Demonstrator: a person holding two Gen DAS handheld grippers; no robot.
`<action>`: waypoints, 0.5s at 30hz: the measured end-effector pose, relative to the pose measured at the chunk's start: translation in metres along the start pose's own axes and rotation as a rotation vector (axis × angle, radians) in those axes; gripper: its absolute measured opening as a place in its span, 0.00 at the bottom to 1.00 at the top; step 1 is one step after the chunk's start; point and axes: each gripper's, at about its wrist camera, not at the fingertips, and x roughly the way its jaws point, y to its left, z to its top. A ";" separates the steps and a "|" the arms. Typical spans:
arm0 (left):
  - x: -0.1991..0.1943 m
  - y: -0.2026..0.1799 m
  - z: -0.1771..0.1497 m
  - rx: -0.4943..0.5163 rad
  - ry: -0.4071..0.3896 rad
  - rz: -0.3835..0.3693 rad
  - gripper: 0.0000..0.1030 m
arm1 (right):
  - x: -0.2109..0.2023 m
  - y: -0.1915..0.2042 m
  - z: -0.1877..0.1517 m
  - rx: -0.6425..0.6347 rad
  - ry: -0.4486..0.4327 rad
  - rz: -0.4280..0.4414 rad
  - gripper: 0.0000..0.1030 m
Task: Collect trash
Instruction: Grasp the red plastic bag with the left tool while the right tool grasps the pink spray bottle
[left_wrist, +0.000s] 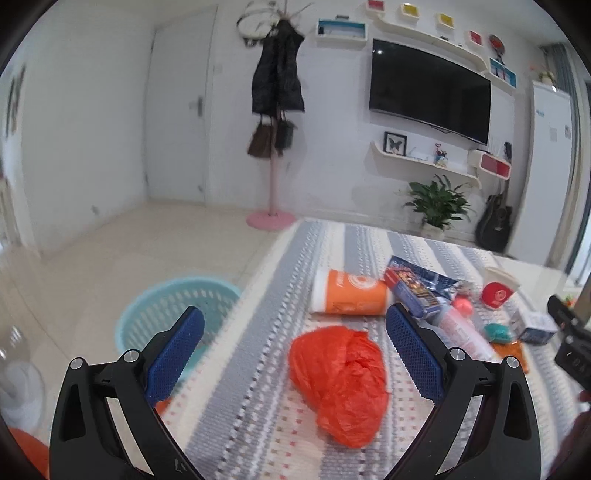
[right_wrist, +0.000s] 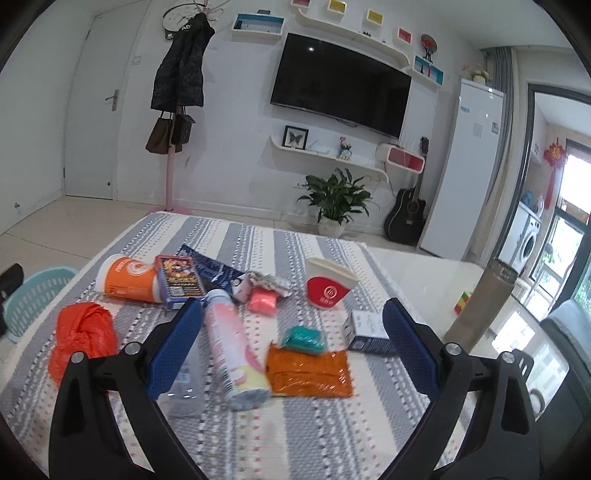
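Note:
Trash lies on a striped tablecloth. A crumpled orange plastic bag lies between the fingers of my open left gripper, which hovers above it. It also shows in the right wrist view. An orange paper cup lies on its side behind it. My open, empty right gripper hovers over a pink bottle, an orange foil wrapper and a teal wad. A light blue basket stands on the floor left of the table.
Also on the table are a red and white paper box, a small blue and white box, a snack pack, a pink wad and a tall metal flask. A potted plant stands beyond.

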 end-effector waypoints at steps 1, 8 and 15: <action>0.006 0.000 0.000 -0.006 0.043 -0.034 0.93 | 0.007 -0.003 0.000 -0.002 0.018 0.019 0.85; 0.077 -0.019 -0.013 0.007 0.439 -0.164 0.92 | 0.063 0.001 -0.001 -0.002 0.182 0.163 0.80; 0.108 -0.018 -0.026 0.014 0.556 -0.133 0.91 | 0.112 0.017 -0.006 0.021 0.330 0.240 0.80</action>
